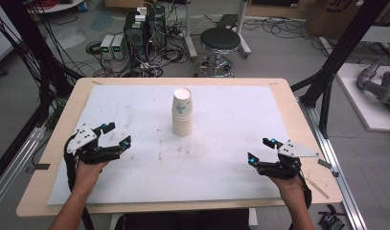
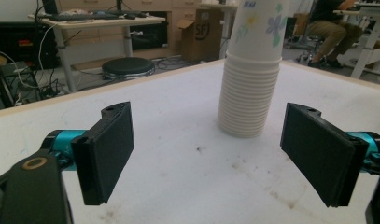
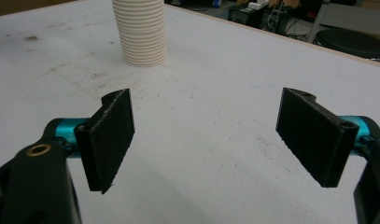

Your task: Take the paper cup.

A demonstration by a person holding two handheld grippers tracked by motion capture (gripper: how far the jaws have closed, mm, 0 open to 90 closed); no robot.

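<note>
Cup stack (image 1: 182,113) upright, table centre; left gripper (image 1: 117,134) nearer, stack at 2 o'clock; right gripper (image 1: 259,150) farther, stack at 10 o'clock; both jaws wide, empty.

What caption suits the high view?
Open left gripper and right gripper flank a stack of paper cups.

Even, fairly bright indoor light falls from above, with no hard glare. On the white tabletop (image 1: 135,110) shadows are soft and faint, palest around the stack of paper cups (image 1: 182,112). The high view is slightly soft and grainy. In both gripper views, the rooms behind look mildly blurred.
</note>
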